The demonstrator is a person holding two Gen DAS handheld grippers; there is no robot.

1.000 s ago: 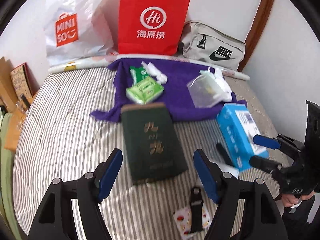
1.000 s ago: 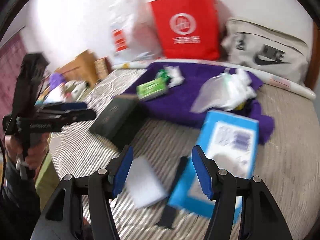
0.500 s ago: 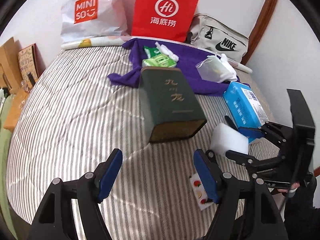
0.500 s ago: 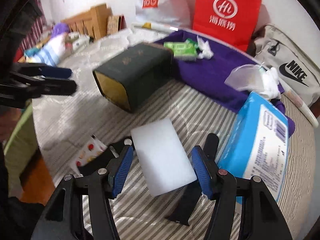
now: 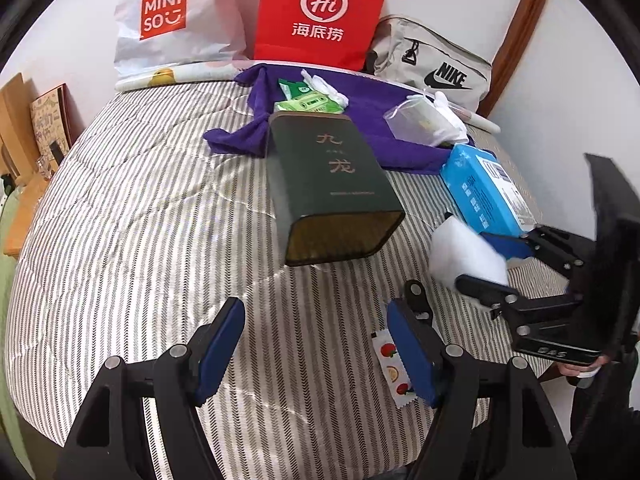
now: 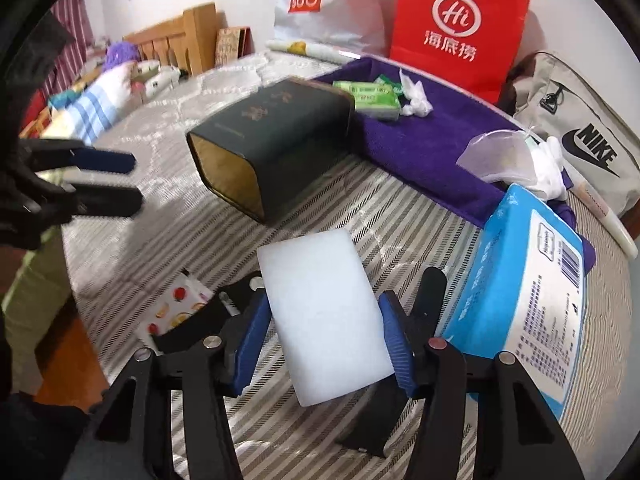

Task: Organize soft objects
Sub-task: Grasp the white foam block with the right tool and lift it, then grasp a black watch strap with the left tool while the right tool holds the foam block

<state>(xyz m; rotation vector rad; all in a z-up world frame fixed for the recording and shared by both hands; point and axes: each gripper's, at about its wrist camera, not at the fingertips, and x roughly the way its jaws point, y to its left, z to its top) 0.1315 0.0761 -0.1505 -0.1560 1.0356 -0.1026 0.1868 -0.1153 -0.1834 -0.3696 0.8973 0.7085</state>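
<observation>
My right gripper (image 6: 322, 322) is shut on a white sponge block (image 6: 324, 316) and holds it above the striped bed; it also shows in the left wrist view (image 5: 486, 262), with the white sponge block (image 5: 466, 254) between its fingers. A dark green tin (image 5: 330, 186) lies on its side mid-bed, open end toward me; it also shows in the right wrist view (image 6: 276, 136). My left gripper (image 5: 316, 340) is open and empty, low over the bed in front of the tin.
A blue tissue pack (image 6: 528, 292) lies right of the sponge. A purple towel (image 5: 384, 120) holds green packs (image 5: 310, 102) and a clear pouch (image 5: 424, 124). A fruit-print sachet (image 5: 392, 368) and black clips lie near. Bags (image 5: 320, 12) line the wall.
My right gripper closed on the white sponge block and lifted it off the bed. The left gripper pulled back from the tin, staying open.
</observation>
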